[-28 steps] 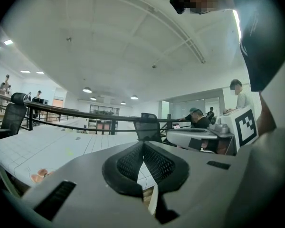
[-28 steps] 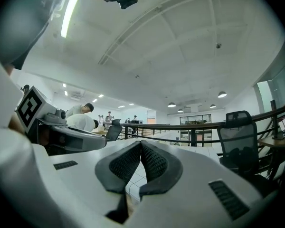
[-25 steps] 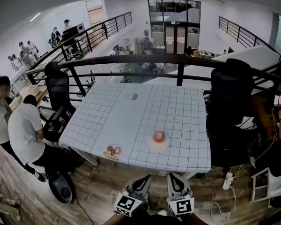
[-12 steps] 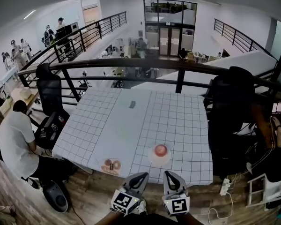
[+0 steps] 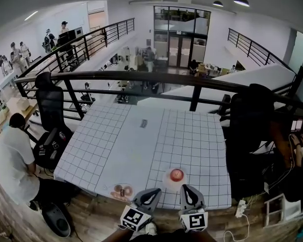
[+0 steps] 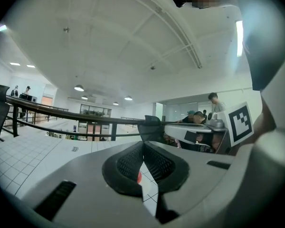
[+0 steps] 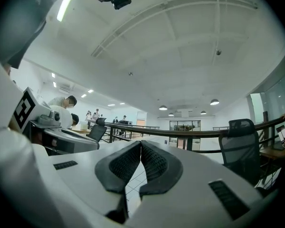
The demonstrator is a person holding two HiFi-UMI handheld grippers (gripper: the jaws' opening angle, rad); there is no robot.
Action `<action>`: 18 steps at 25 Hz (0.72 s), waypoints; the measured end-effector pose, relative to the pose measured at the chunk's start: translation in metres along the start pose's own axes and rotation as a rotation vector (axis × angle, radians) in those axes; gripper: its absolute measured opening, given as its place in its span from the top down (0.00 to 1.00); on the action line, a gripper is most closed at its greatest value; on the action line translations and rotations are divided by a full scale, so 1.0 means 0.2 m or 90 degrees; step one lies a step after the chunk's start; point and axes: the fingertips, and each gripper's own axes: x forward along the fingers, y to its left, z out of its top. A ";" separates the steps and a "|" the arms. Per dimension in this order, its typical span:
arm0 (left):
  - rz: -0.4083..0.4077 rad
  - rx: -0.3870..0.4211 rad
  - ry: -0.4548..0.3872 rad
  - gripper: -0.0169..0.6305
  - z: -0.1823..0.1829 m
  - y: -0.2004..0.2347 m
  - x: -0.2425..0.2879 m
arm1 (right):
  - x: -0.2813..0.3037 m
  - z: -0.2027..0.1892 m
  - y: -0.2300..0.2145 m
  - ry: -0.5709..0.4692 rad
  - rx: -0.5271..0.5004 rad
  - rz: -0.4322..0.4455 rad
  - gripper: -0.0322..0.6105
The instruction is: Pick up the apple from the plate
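Note:
A red apple (image 5: 177,174) sits on a small white plate (image 5: 166,181) near the front edge of the grid-patterned table (image 5: 131,145). Both grippers are held side by side, just short of that edge, pointing level at the table. My left gripper (image 5: 157,190) is shut and empty, its tip slightly left of and nearer than the plate. In the left gripper view (image 6: 143,144) a sliver of the red apple (image 6: 139,176) shows through the gap below the pads. My right gripper (image 5: 185,187) is shut and empty, its tip just in front of the plate's right side. The right gripper view (image 7: 140,144) shows only table beyond the jaws.
A plate of donuts (image 5: 122,191) lies at the table's front left, and a small dark object (image 5: 143,123) lies near the far middle. Black office chairs (image 5: 252,125) flank the table, with a black railing (image 5: 141,77) behind it. A person (image 5: 12,155) bends at the left.
Both grippers have moved forward to the table's front edge. The plate with the apple now lies just ahead of their tips. Both stay shut.

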 end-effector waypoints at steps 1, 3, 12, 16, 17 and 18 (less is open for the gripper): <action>-0.003 0.000 0.000 0.94 0.00 0.01 0.01 | 0.01 0.00 -0.01 -0.001 0.001 -0.002 0.91; -0.008 -0.002 0.003 0.94 0.00 0.01 0.03 | 0.04 0.03 -0.02 -0.008 0.006 -0.005 0.91; 0.001 -0.005 0.014 0.94 -0.02 0.07 0.21 | 0.13 -0.02 -0.14 0.001 0.014 0.012 0.91; 0.012 -0.007 0.019 0.94 -0.01 0.05 0.30 | 0.15 -0.06 -0.21 0.017 0.019 0.036 0.91; 0.014 -0.007 0.021 0.94 -0.01 0.05 0.33 | 0.16 -0.06 -0.22 0.019 0.019 0.042 0.91; 0.015 -0.005 0.023 0.94 -0.01 0.04 0.36 | 0.17 -0.07 -0.23 0.020 0.017 0.048 0.91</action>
